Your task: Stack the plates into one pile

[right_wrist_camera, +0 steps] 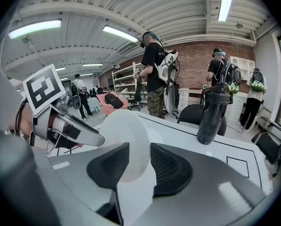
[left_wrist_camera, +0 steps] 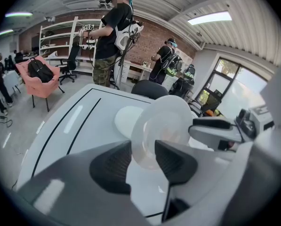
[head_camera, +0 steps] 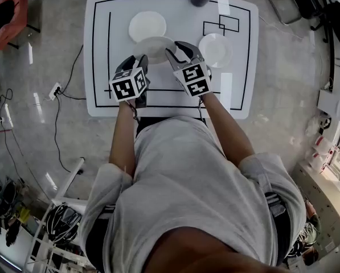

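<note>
The person wears a light grey short-sleeved T-shirt [head_camera: 192,175]. The grey left gripper [head_camera: 136,61] and right gripper [head_camera: 177,49] bear black-and-white marker cubes [head_camera: 128,85] and dark ribbed fingers [left_wrist_camera: 111,167].

Head cam sits high over the near edge of the table [head_camera: 241,67], aimed steeply down. The whole top fits, so fairly far off. Cam on left gripper [left_wrist_camera: 142,149] rides just behind my jaws, low over the table, facing across to its far side, v. close to the plate [left_wrist_camera: 166,121]. Cam on right gripper [right_wrist_camera: 140,147]: same setup, further right along the table. All 3 share plate & tabletop; each gripper cam catches the other gripper.
</note>
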`<state>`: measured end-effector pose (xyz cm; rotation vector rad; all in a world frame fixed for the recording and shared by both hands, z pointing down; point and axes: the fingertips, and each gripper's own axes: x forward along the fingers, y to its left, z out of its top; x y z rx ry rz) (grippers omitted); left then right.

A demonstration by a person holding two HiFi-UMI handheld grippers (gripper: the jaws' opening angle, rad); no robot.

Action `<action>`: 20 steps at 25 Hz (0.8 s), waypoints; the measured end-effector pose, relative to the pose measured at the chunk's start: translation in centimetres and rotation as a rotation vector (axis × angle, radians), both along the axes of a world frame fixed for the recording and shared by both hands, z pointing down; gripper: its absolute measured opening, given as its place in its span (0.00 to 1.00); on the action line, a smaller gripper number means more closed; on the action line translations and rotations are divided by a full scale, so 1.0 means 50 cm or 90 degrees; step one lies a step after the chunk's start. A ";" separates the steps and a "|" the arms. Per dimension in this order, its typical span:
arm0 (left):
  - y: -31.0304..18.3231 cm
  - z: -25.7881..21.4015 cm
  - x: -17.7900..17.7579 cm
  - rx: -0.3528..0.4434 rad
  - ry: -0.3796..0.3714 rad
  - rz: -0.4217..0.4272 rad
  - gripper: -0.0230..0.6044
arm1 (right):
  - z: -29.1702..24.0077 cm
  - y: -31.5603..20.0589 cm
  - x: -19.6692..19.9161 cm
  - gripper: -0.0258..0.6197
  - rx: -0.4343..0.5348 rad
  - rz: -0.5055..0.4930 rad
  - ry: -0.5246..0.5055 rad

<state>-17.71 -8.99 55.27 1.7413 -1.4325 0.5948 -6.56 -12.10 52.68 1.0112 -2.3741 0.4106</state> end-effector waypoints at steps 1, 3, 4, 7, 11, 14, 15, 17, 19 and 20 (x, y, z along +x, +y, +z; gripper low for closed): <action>-0.008 0.000 -0.003 0.000 0.002 0.002 0.28 | 0.000 -0.006 -0.002 0.27 -0.001 0.004 0.001; -0.026 -0.001 -0.009 0.002 0.003 0.005 0.28 | 0.003 -0.023 -0.008 0.27 -0.003 0.014 0.003; -0.035 -0.001 -0.012 0.003 0.001 0.007 0.29 | 0.005 -0.032 -0.010 0.27 -0.005 0.019 0.004; -0.061 -0.004 -0.025 0.009 0.001 0.014 0.28 | 0.010 -0.055 -0.022 0.27 -0.010 0.029 0.005; -0.084 0.004 -0.040 0.003 0.014 0.025 0.28 | 0.004 -0.083 -0.041 0.27 -0.007 0.027 0.007; -0.102 0.007 -0.051 0.001 0.020 0.025 0.28 | 0.005 -0.104 -0.053 0.28 -0.013 0.029 0.011; -0.110 0.009 -0.055 0.000 0.022 0.025 0.28 | 0.006 -0.112 -0.058 0.28 -0.015 0.030 0.012; -0.123 0.017 -0.061 -0.007 0.025 0.028 0.28 | 0.011 -0.127 -0.065 0.28 -0.018 0.032 0.016; -0.134 0.026 -0.064 -0.015 0.030 0.032 0.28 | 0.022 -0.136 -0.068 0.28 -0.026 0.033 0.024; -0.140 0.029 -0.067 -0.018 0.031 0.033 0.28 | 0.027 -0.140 -0.069 0.28 -0.033 0.033 0.028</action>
